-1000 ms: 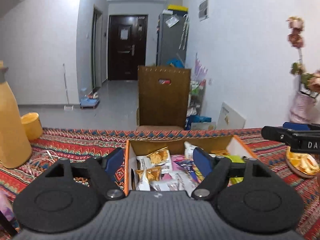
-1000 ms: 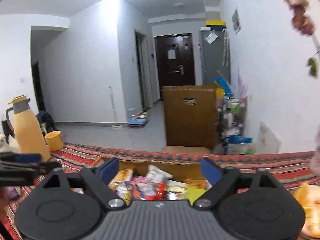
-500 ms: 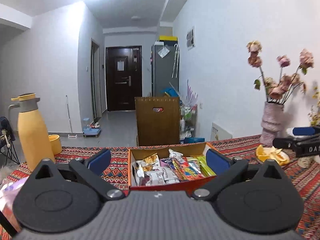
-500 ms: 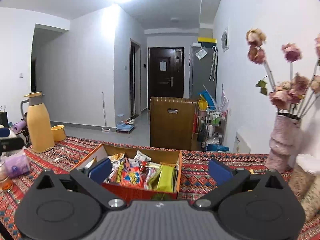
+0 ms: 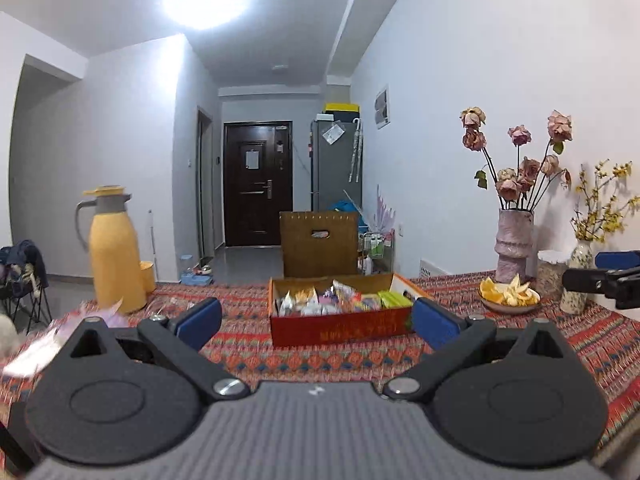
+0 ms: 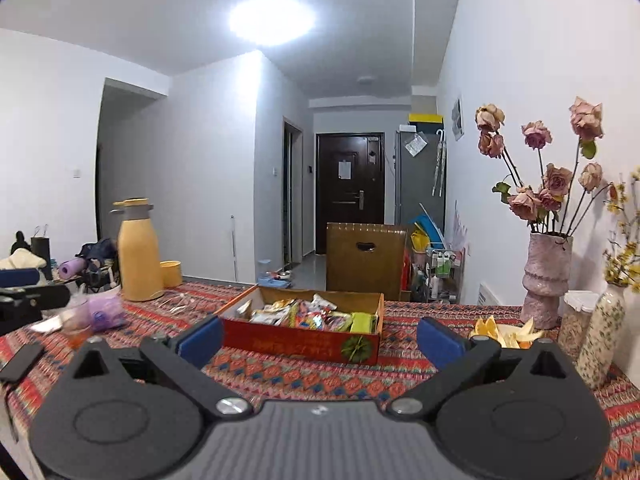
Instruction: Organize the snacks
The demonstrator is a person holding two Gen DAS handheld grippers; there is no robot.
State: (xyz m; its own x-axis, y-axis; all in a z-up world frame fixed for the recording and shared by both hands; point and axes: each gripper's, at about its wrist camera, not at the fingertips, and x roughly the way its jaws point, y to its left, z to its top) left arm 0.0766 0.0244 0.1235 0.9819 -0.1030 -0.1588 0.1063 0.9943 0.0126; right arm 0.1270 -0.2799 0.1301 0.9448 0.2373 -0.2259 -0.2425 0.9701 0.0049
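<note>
Both grippers, left [image 5: 316, 322] and right [image 6: 319, 338], now sit back from the snack box [image 5: 340, 320], jaws spread wide and empty; keep withdrawing level, clear of its rim

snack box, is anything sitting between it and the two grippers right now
Nothing visible. Only bare patterned tablecloth lies between the snack box and the open left gripper; the right gripper is open with the same clear path.

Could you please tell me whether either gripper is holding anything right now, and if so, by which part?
Nothing is held: the left gripper and right gripper are both open and empty, short of the snack box.
</note>
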